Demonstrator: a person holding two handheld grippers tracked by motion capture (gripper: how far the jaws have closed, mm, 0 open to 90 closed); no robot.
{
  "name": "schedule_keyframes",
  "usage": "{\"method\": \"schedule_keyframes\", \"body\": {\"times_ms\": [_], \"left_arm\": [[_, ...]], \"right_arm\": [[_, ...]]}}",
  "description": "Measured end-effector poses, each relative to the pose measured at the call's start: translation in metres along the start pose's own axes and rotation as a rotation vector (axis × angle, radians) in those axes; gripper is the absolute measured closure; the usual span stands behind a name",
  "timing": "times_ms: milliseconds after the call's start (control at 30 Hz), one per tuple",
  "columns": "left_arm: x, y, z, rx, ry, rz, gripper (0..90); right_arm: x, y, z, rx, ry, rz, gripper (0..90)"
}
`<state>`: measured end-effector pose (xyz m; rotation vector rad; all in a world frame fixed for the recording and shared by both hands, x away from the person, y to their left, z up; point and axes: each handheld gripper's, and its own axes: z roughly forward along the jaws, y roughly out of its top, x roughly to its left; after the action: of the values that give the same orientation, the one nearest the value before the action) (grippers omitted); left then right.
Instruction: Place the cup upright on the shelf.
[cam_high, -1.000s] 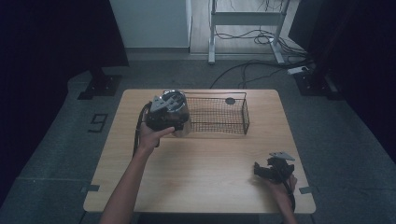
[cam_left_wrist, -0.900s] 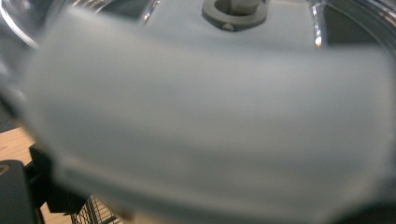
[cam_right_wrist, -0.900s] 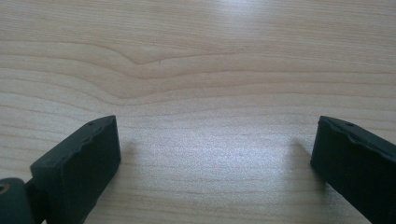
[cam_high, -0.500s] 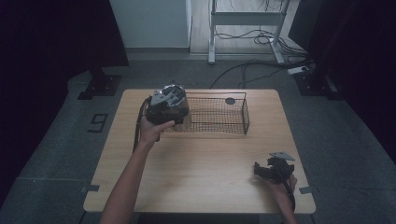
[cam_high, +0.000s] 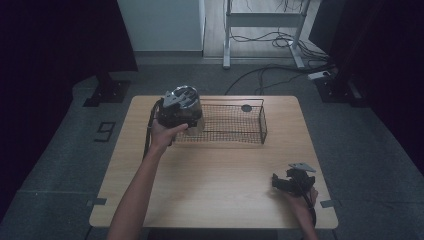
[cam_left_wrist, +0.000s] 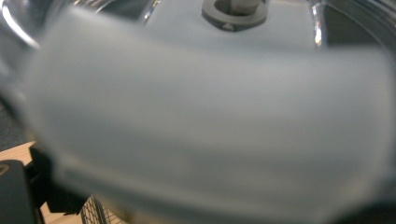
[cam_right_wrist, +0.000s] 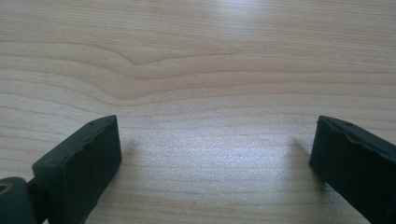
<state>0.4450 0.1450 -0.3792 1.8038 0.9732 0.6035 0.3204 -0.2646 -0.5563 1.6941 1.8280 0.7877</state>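
A clear, shiny round container (cam_high: 189, 102) with a frosted pale side (cam_left_wrist: 210, 130) hangs over the left end of a black wire basket (cam_high: 260, 122). My left gripper (cam_high: 186, 120) is shut on it, and its jaws are hidden behind the container in the left gripper view. A bit of basket mesh (cam_left_wrist: 93, 212) peeks out below. My right gripper (cam_high: 280, 182) rests low at the table's near right corner. Its jaws stand wide apart over bare wood (cam_right_wrist: 215, 154) with nothing between them.
A small dark round thing (cam_high: 246, 108) lies at the far right end of the basket. The light wooden table (cam_high: 215, 175) has open room between the basket and the right gripper. Dark floor, cables and a stand lie beyond the far edge.
The left gripper has lifted the container slightly and carried it a little farther from the person, at the basket's left end. The right gripper has stayed put.
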Motion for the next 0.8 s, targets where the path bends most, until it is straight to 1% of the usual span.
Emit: {"method": "schedule_keyframes", "body": {"times_ms": [133, 233, 433, 633, 667, 767, 800], "left_arm": [[0.001, 0.000, 0.004, -0.001, 0.002, 0.005, 4.1], [0.006, 0.001, 0.007, 0.007, 0.010, 0.003, 4.1], [0.016, 0.001, 0.015, 0.017, 0.029, -0.021, 4.1], [0.023, 0.004, 0.023, 0.019, 0.042, -0.028, 4.1], [0.026, 0.005, 0.024, 0.027, 0.041, -0.025, 4.0], [0.027, 0.006, 0.027, 0.030, 0.047, -0.022, 4.1], [0.028, 0.007, 0.032, 0.045, 0.062, -0.005, 4.1]], "right_arm": [[0.000, 0.000, 0.000, 0.000, 0.001, -0.002, 2.0], [0.000, 0.000, 0.000, 0.000, 0.001, -0.002, 2.0], [0.000, 0.000, 0.000, 0.000, 0.001, -0.002, 2.0], [-0.001, 0.000, 0.000, 0.000, 0.000, -0.002, 2.0], [-0.001, 0.000, 0.000, 0.000, 0.000, -0.002, 2.0], [-0.001, 0.000, 0.000, 0.000, 0.000, -0.002, 2.0], [-0.001, 0.000, 0.000, -0.001, 0.000, -0.002, 2.0]]}}
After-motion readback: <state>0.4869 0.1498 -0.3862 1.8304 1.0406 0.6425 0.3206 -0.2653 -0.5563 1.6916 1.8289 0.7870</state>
